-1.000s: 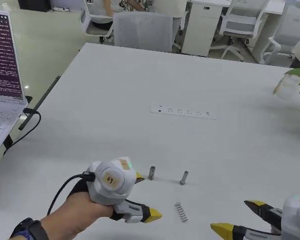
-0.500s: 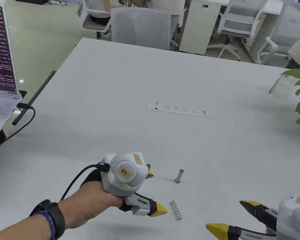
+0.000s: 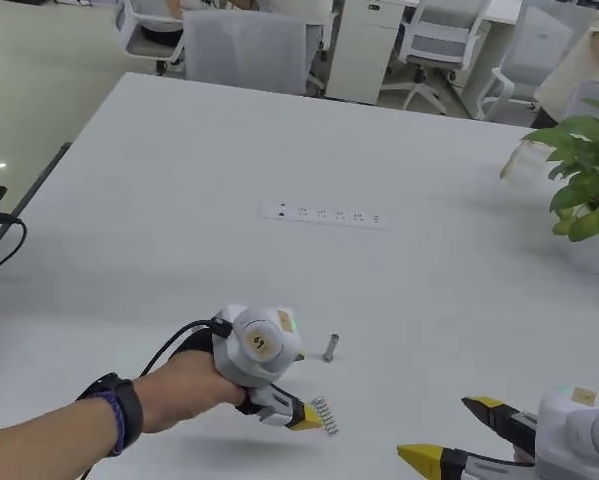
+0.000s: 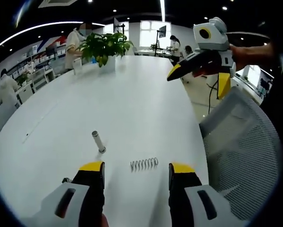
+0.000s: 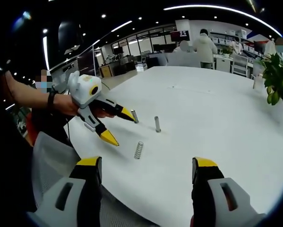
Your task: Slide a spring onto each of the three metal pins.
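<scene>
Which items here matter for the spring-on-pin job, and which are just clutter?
Job:
- loose spring
- bare pin
- pin with a spring on it
- left claw, open, facing the loose spring
- right claw, open

Lying about:
- power strip
- potted plant
- grey chair

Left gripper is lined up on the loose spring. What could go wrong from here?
The spring lies flat, end to end between the jaws of the open left gripper; closing may compress it or flick it away. The upright pin stands near one jaw and could topple.
</scene>
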`<action>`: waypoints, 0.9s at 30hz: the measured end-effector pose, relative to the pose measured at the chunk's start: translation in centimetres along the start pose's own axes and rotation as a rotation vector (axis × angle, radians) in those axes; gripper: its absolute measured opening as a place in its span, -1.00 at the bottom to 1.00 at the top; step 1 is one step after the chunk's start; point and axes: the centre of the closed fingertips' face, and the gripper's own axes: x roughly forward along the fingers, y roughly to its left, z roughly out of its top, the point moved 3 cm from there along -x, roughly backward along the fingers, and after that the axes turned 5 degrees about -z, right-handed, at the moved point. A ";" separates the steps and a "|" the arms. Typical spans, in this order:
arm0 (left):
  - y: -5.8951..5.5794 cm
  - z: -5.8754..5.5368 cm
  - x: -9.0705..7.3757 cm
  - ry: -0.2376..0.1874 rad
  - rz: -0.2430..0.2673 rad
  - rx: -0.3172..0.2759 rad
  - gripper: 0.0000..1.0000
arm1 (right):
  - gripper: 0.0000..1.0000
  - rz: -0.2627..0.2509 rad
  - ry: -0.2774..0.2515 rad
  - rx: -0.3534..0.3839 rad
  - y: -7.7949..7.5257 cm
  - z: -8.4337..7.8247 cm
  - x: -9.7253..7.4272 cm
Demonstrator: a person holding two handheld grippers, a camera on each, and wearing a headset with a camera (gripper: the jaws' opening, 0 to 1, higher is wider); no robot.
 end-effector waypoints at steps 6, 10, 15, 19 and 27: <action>-0.4 -0.2 1.7 0.047 -0.050 0.060 -0.07 | 0.53 -0.005 -0.005 0.007 -0.1 -0.1 -0.3; -0.4 0.0 2.7 0.052 -0.068 0.076 -0.14 | 0.52 -0.007 -0.010 0.009 -0.2 0.0 -0.4; -0.8 0.2 4.0 0.071 -0.107 0.107 -0.21 | 0.52 0.007 -0.011 0.006 0.0 0.2 -0.2; -0.9 -0.1 4.9 0.089 -0.134 0.116 -0.25 | 0.52 0.025 -0.004 -0.008 0.6 0.2 0.2; -1.3 -1.8 5.3 0.145 -0.174 0.129 -0.28 | 0.51 0.060 0.015 -0.041 1.7 0.2 1.0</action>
